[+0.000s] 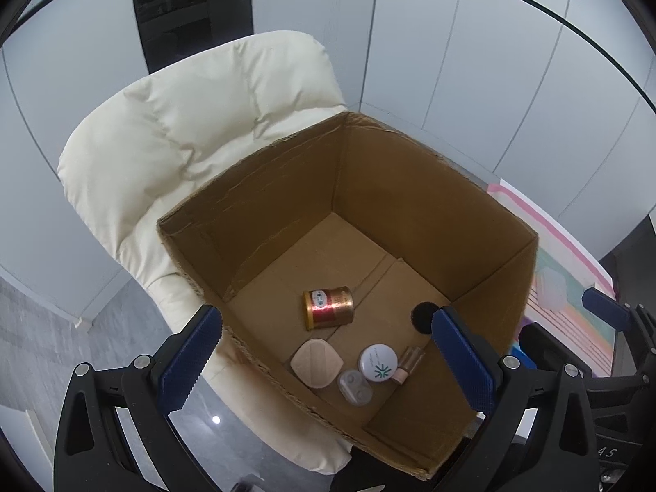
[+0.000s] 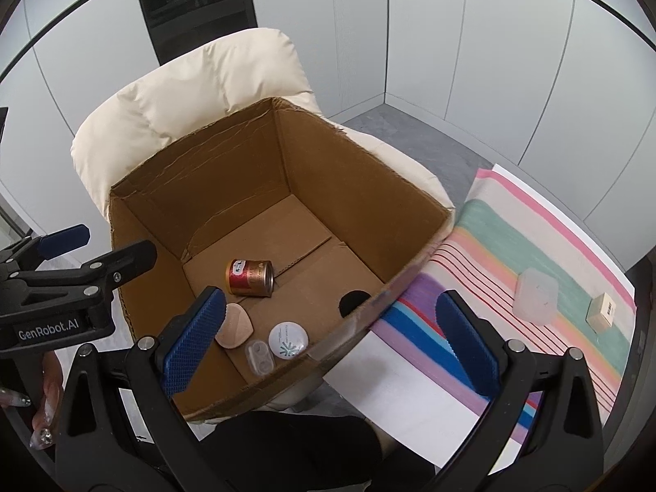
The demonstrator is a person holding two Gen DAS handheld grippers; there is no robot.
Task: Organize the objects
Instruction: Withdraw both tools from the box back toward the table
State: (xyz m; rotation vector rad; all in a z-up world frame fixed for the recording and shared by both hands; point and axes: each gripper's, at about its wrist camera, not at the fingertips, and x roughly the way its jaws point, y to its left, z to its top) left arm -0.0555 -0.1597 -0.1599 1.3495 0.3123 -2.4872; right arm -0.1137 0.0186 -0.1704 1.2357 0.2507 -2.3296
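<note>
Pretty far along I'd say. The box [image 2: 164, 205] on the chair already holds a can [image 2: 250, 277], a puff [image 2: 234, 325], a lens case [image 2: 259, 357], a compact [image 2: 288, 340] and a small bottle [image 1: 408, 363]. Still out on the striped cloth [image 2: 484, 221]: a clear case [image 2: 536, 295] and a cube [image 2: 602, 312]. Both tongs, left [image 1: 328, 363] and right [image 2: 328, 340], are spread wide, holding nothing.

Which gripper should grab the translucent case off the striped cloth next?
Right. The right gripper is open and empty, with the translucent case and striped cloth just off its right side. The left gripper hangs over the cardboard box.
</note>
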